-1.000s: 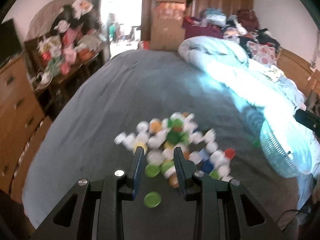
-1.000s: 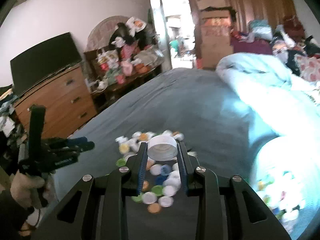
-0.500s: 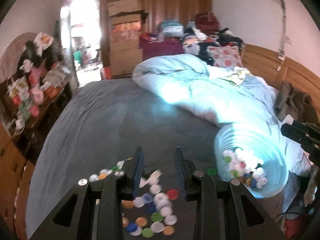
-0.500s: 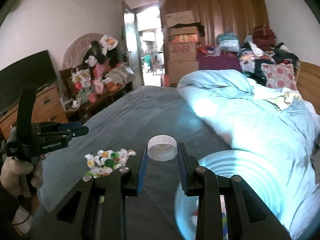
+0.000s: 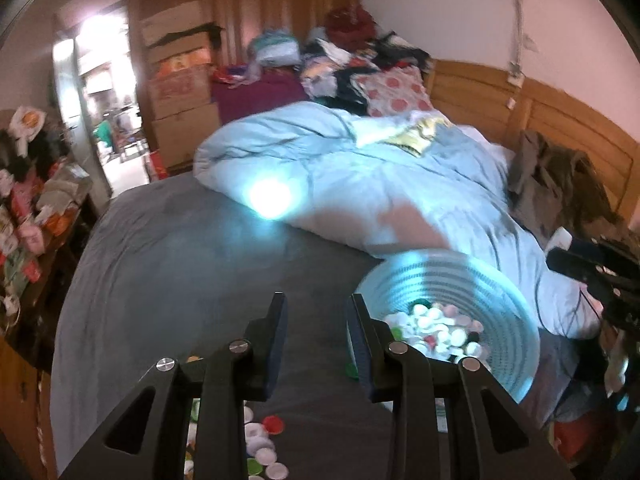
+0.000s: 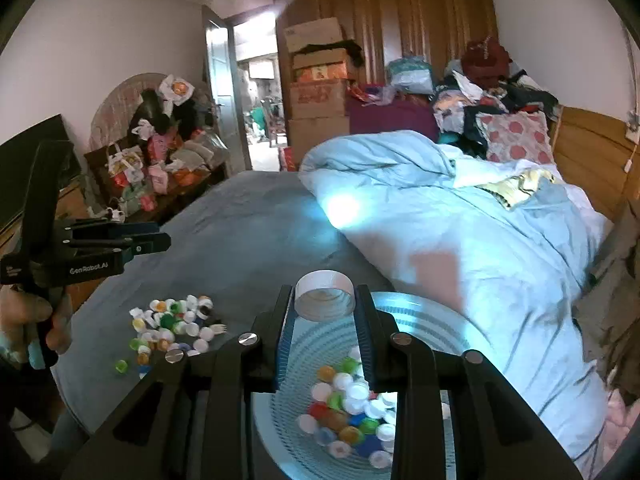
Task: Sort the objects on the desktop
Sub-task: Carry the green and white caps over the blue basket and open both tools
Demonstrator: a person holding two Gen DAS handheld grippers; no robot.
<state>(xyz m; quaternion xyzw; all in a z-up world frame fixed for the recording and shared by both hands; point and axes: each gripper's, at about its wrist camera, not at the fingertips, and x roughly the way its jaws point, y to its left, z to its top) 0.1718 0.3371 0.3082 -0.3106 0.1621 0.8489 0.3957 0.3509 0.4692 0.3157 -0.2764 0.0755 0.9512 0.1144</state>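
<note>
The right gripper (image 6: 325,312) pinches a white cap (image 6: 325,295) between its fingertips, open side toward the camera, threads showing inside. It hangs above the near rim of the pale blue basket (image 6: 432,320), which sits on the grey bedspread (image 6: 248,240) against the blue duvet (image 6: 480,240). Inside the basket lies a heap of sorted caps (image 6: 352,412), white, green, red, blue and orange.

The left gripper (image 5: 316,324) carries nothing; its jaws are drawn in as close as they go, with only bare bedspread showing in the gap between the pads. From its camera the basket (image 5: 516,320) lies just to the right of the fingertips, caps (image 5: 436,332) visible in the bottom. A few loose caps (image 5: 264,440) show below the gripper body, partly hidden by it.

Seen from the right camera, the left gripper (image 6: 156,242) is held in a hand (image 6: 44,320) at the left edge, above and left of the unsorted pile (image 6: 176,328) spread on the bedspread. Its side bears white lettering that reads "GenRobot.AI".

The stacked cartons (image 6: 318,92) by the wardrobe carry printing too blurred to read. The left view is smeared throughout, so cap colours there are hard to pick out. The right gripper (image 5: 592,272) shows only as a dark shape cut by the right edge of the left view.
</note>
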